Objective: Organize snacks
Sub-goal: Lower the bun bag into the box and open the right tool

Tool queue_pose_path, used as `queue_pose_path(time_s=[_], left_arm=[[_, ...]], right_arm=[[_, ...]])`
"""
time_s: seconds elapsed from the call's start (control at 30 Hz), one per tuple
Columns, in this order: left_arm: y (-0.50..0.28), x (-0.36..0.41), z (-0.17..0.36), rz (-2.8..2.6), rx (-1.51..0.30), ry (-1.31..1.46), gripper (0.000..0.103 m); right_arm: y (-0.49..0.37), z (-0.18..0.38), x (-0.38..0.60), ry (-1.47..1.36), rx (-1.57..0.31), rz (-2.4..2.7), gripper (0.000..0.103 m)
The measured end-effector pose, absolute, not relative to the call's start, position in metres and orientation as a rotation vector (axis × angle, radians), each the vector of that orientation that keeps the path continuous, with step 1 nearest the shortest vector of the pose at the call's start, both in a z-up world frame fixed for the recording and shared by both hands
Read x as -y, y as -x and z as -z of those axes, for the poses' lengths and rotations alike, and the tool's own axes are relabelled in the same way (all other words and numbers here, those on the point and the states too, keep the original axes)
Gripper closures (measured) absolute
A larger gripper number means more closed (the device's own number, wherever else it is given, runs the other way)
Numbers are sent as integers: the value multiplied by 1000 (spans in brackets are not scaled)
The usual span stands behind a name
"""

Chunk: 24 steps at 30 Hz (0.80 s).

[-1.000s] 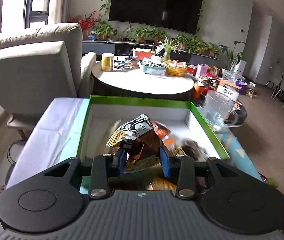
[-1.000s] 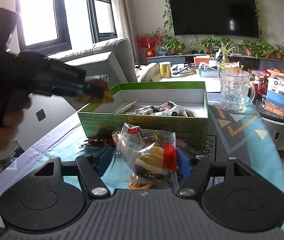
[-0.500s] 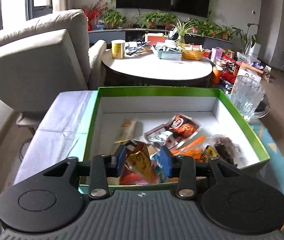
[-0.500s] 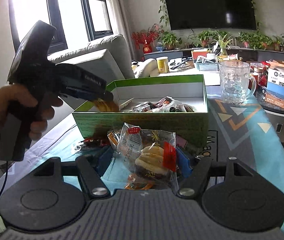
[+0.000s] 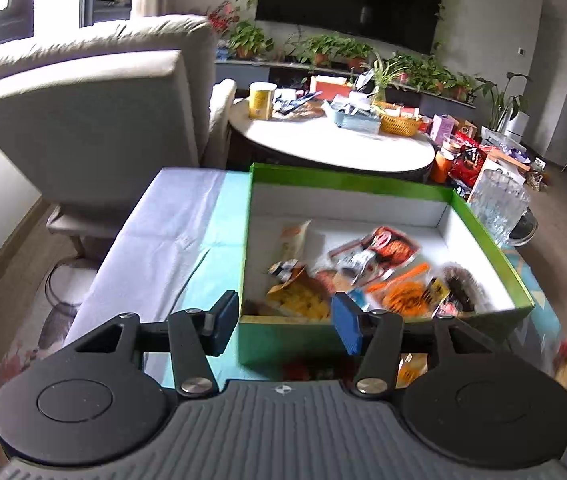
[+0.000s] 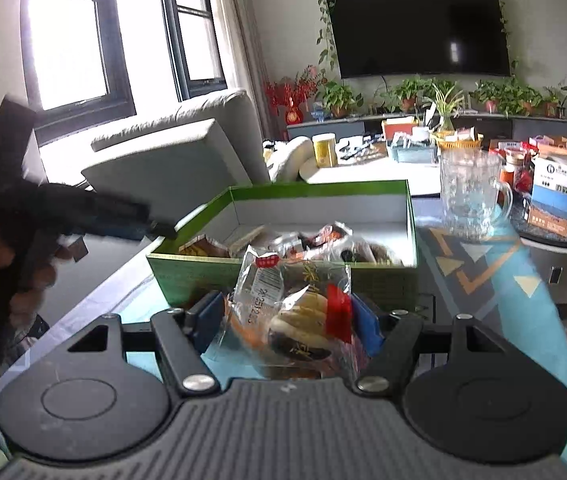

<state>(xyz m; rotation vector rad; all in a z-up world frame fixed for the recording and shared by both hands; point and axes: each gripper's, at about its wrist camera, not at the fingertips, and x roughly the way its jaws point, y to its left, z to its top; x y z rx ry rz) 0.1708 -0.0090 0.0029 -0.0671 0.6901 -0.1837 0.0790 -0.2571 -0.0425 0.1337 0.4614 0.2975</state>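
A grey armchair stands left of the cloth-covered table, a round table behind it. The left gripper hangs wide open and empty at the green box near wall, snacks lying inside (blurred). The right gripper clamps a clear-wrapped pastry packet before the box; a glass mug stands right.
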Motion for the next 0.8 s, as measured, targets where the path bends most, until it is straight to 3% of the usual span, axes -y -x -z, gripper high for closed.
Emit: queue_pose_path(time_s=[0.27,0.8], left_arm=[[-150,6,18,277,-747,13,54],[-153,13,37,335,-804,-28,54]], right_arm=[[-117,19,252,-147,-379,-293,33],[-206,40,261,-315,-477,-138,33]])
